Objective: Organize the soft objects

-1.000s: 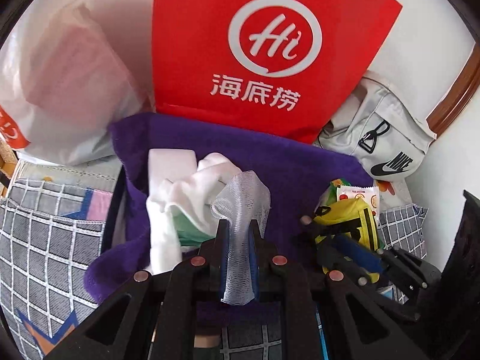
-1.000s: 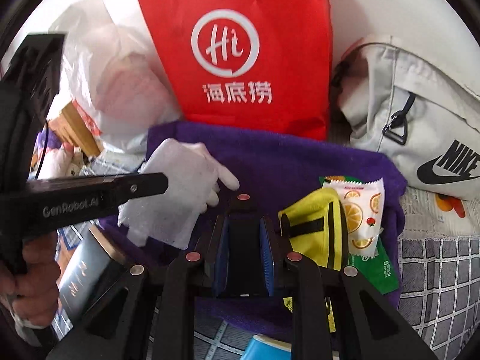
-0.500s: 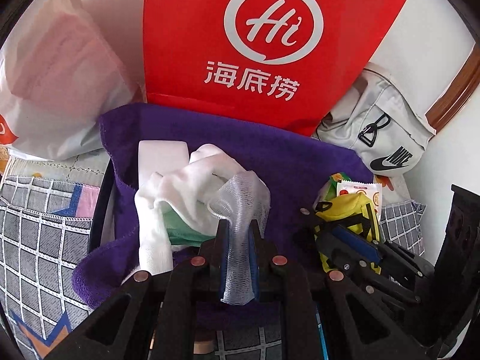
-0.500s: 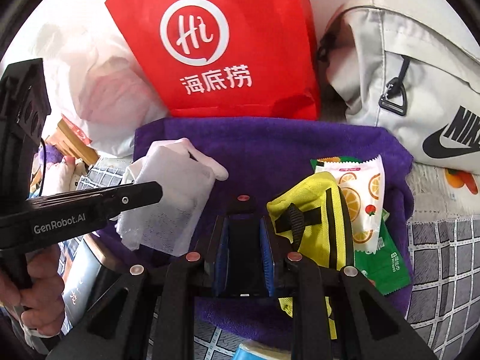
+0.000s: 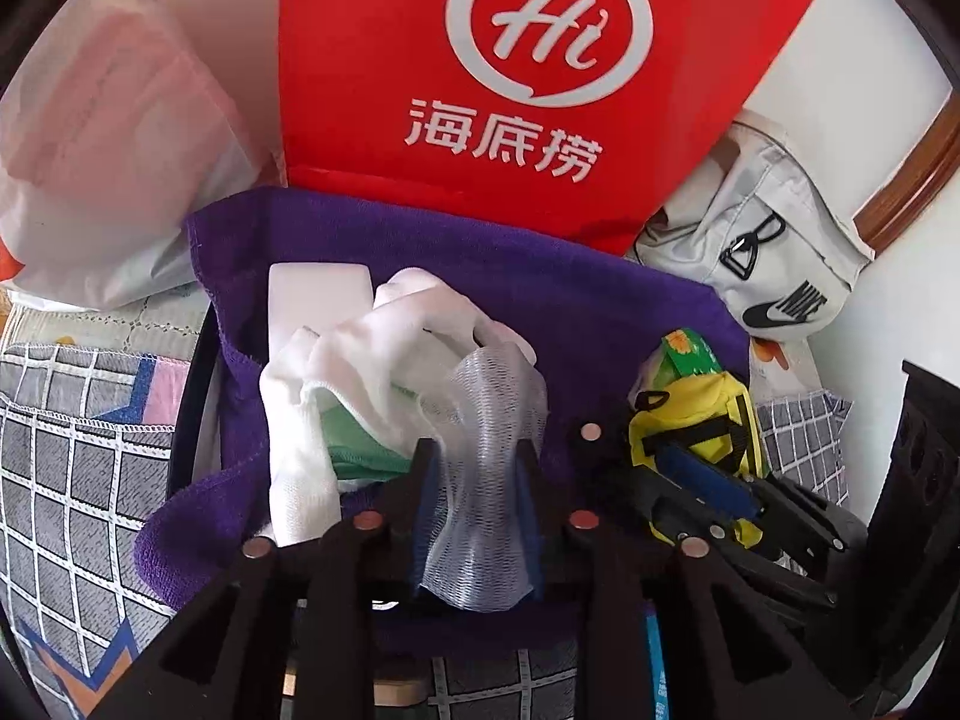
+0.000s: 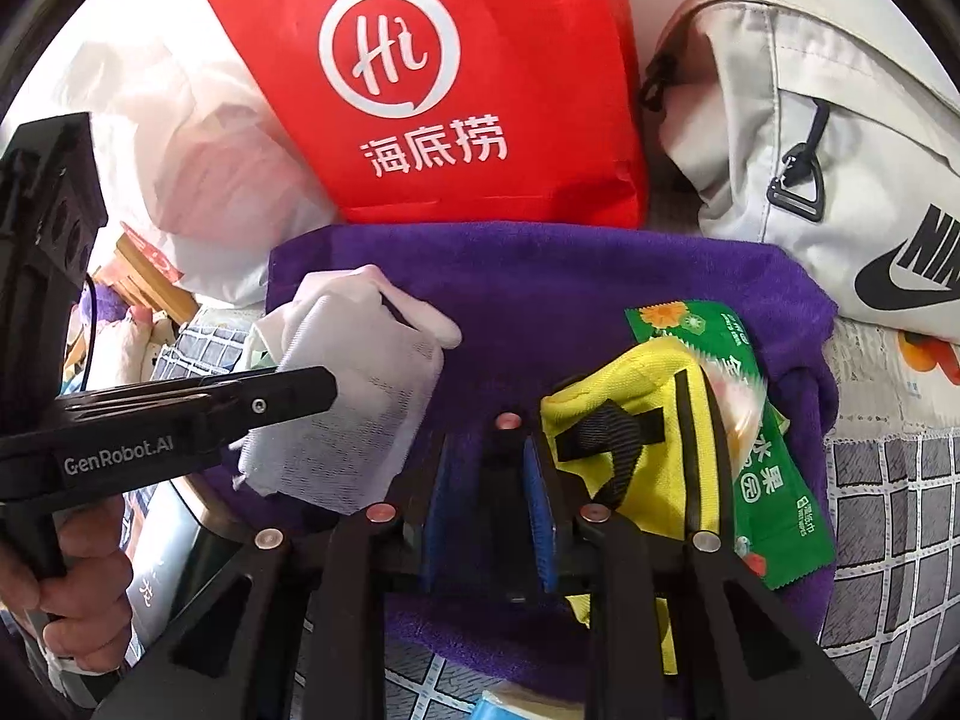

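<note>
The red paper bag (image 5: pixel 528 90) bears a white circle logo reading "Hi" with the characters "海底捞" beneath. The grey bag (image 6: pixel 828 150) shows a black Nike swoosh and the letters "NIKE", partly cut off in the right wrist view. The left hand-held gripper (image 6: pixel 180 420) carries "GenRobot.AI" on its side. The green packet (image 6: pixel 762 450) shows "水果"; its smaller print is unreadable.

wrist views angled down, close, sharing purple towel (image 5: pixel 600 300)

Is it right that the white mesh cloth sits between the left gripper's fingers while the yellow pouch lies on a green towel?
Not quite: the towel is purple, as the right wrist view shows. The mesh cloth does sit in the left gripper, and the yellow pouch lies on that towel.
</note>
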`<state>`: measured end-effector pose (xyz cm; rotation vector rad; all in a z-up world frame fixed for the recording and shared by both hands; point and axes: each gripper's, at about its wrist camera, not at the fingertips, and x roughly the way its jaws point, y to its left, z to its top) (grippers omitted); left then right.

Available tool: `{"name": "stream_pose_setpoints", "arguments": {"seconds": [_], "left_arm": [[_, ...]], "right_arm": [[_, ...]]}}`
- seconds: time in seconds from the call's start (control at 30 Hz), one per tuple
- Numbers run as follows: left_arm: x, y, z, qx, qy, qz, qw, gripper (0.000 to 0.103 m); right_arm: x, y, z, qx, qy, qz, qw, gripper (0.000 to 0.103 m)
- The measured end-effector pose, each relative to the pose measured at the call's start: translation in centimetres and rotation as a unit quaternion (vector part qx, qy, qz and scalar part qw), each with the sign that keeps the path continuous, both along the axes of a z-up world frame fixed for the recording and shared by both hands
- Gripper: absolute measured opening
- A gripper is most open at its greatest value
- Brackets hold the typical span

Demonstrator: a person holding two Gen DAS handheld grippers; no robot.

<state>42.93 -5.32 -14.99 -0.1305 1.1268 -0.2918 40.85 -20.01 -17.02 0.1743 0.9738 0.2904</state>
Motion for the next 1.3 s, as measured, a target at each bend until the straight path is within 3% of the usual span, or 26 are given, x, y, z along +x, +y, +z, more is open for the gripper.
{"name": "stream_pose_setpoints", "arguments": {"seconds": [0.03, 0.1, 0.13, 0.23, 0.4, 0.5, 0.57, 0.73, 0.93, 1.1, 1.3], "left_arm": [[0.0, 0.0, 0.0, 0.002, 0.000, 0.000, 1.0000, 0.032], [0.0, 0.0, 0.1, 0.007, -0.002, 0.004, 1.0000, 0.049], [0.0, 0.0, 0.1, 0.012, -0.004, 0.006, 0.9999, 0.051], [0.1, 0.0, 0.1, 0.020, -0.005, 0.006, 0.9998, 0.053], [-0.1, 0.3, 0.7, 0.034, -0.015, 0.016, 0.9992, 0.060], [-0.4, 0.4, 1.2, 0.042, -0.022, 0.018, 0.9987, 0.061], [-0.7, 0.5, 1.7, 0.041, -0.024, 0.015, 0.9988, 0.061], [-1.6, 1.5, 3.4, 0.045, -0.039, 0.034, 0.9976, 0.061], [-5.2, 2.7, 5.2, 0.045, -0.055, 0.039, 0.9968, 0.067], [-9.5, 3.1, 6.3, 0.064, -0.069, 0.039, 0.9948, 0.069], [-15.1, 3.6, 8.7, 0.048, -0.083, 0.039, 0.9947, 0.075]], "right_arm": [[0.0, 0.1, 0.0, -0.002, -0.001, 0.002, 1.000, 0.033], [-0.2, 0.3, 0.1, -0.006, -0.005, 0.004, 1.000, 0.034], [-0.2, 0.4, 0.2, -0.007, -0.007, 0.005, 1.000, 0.034], [-0.5, 0.5, 0.4, -0.009, -0.013, 0.008, 1.000, 0.041], [-0.8, 0.7, 0.7, -0.011, -0.018, 0.009, 1.000, 0.042], [-1.0, 0.9, 1.3, -0.013, -0.019, 0.010, 1.000, 0.044], [-1.3, 1.1, 1.8, -0.014, -0.019, 0.010, 1.000, 0.052], [-2.2, 1.8, 3.8, -0.030, -0.026, 0.008, 0.999, 0.055], [-5.3, 1.7, 6.5, -0.027, -0.052, -0.009, 0.998, 0.079], [-8.5, 1.6, 7.6, -0.047, -0.048, -0.025, 0.997, 0.079], [-14.0, 0.8, 9.5, -0.058, -0.050, -0.053, 0.996, 0.080]]}}
